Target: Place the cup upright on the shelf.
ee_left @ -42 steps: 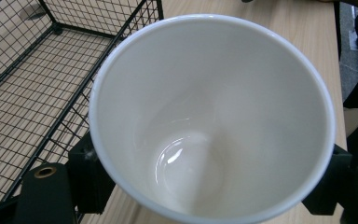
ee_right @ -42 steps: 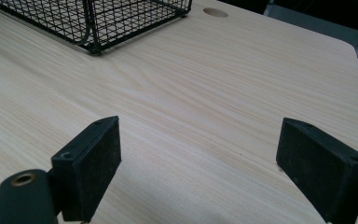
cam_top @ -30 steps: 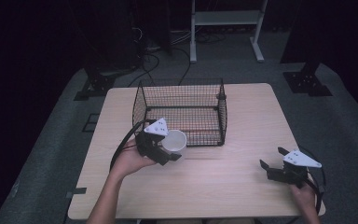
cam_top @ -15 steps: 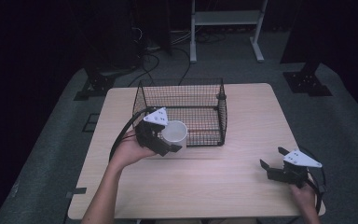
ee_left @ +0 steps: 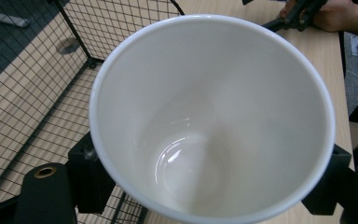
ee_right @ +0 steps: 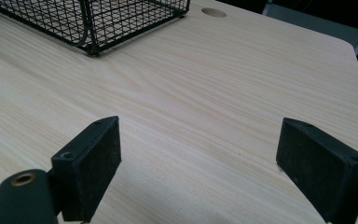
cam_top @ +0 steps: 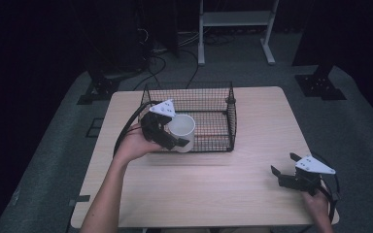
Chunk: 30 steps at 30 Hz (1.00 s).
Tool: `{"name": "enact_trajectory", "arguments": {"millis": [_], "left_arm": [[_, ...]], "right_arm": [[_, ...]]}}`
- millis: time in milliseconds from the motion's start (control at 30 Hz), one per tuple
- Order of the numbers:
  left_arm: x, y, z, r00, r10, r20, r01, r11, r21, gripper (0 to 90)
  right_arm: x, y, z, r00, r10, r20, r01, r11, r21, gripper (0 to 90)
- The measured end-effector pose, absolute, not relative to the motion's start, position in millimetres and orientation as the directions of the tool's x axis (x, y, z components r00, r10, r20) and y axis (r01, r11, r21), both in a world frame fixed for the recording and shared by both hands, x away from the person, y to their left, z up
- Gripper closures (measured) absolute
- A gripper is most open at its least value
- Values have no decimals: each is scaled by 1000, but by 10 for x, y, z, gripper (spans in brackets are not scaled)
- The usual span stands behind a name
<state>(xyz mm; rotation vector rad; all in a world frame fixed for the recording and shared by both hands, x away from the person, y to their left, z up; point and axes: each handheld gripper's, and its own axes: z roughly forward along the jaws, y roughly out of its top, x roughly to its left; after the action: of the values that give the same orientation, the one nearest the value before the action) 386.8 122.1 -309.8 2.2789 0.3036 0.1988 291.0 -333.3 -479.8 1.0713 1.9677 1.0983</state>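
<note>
A white cup (cam_top: 181,131) hangs above the front left wall of a black wire basket (cam_top: 223,116), held in my left gripper (cam_top: 174,137), which is shut on it. In the left gripper view the cup (ee_left: 205,116) is empty, mouth toward the camera, with a jaw pressed on each side and the basket (ee_left: 37,93) mesh behind and below it. My right gripper (cam_top: 285,166) rests low near the table's front right corner. Its jaws stand wide open over bare wood, with nothing between the pads (ee_right: 93,163).
The light wooden table (cam_top: 199,189) has a round cable hole (ee_right: 213,12) near the basket's corner (ee_right: 91,46). A white shelf frame (cam_top: 233,19) and cables lie on the dark floor beyond the table.
My left gripper has lifted the cup from the table in front of the basket and carried it up and back over the basket's front wall. The right gripper has stayed put.
</note>
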Motion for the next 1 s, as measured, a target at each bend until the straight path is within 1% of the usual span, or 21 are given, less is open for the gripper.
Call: {"name": "enact_trajectory", "arguments": {"millis": [333, 1000], "left_arm": [[4069, 1178, -3026, 959, 282, 36, 162, -647, 745, 210], [4492, 1179, -2983, 945, 327, 26, 201, -639, 742, 210]], "right_arm": [[2912, -3337, -4799, -464, 876, -133, 343, 316, 885, 131], [2912, -3347, -4798, -467, 874, -130, 339, 314, 887, 131]]}}
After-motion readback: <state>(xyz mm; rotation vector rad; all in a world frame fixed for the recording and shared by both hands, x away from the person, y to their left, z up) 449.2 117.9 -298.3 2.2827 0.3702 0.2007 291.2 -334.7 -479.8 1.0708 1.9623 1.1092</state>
